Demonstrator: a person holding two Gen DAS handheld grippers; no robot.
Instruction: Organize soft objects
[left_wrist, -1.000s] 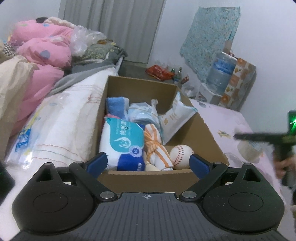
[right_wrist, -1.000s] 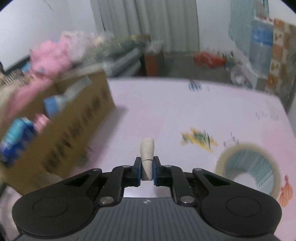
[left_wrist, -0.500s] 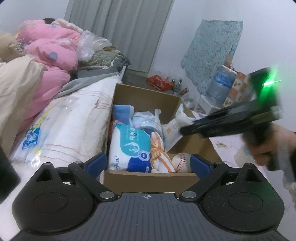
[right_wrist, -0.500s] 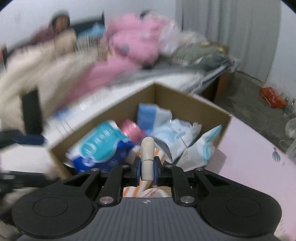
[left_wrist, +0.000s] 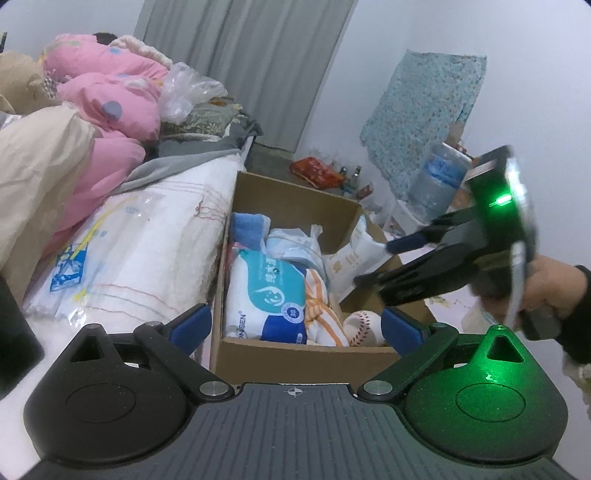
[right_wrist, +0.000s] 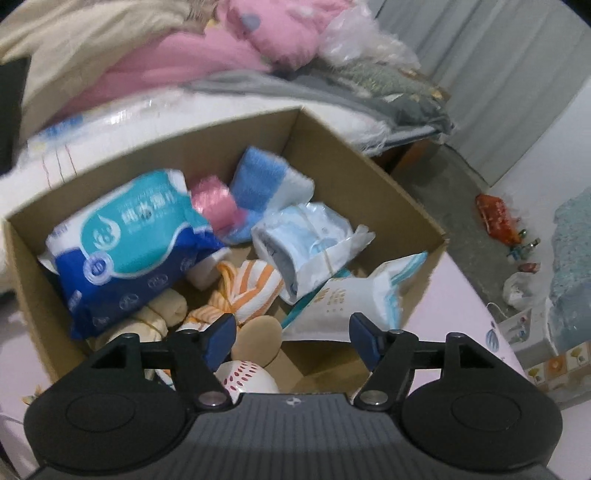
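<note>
An open cardboard box (left_wrist: 295, 354) (right_wrist: 369, 155) holds soft things: a blue-and-teal tissue pack (left_wrist: 266, 299) (right_wrist: 129, 236), an orange-striped cloth (right_wrist: 243, 291), a baseball (left_wrist: 362, 323) (right_wrist: 247, 376) and a white packet (right_wrist: 343, 306). My right gripper (right_wrist: 293, 334) (left_wrist: 384, 262) hangs over the box's right side, jaws opening, nothing between them. A round beige pad (right_wrist: 258, 336) lies loose in the box just below its left finger. My left gripper (left_wrist: 295, 326) stands open at the box's near wall, holding nothing.
A white pillow in plastic (left_wrist: 140, 251) and pink bedding (left_wrist: 110, 110) press against the box's left side. The box stands on a pink tablecloth (right_wrist: 461, 295). A person's hand (left_wrist: 546, 284) grips the right tool. A water jug (left_wrist: 436, 181) stands beyond.
My right gripper swung from above the pink tablecloth to over the box, then opened and let go of the beige pad, which now lies in the box. The left gripper barely shifted.
</note>
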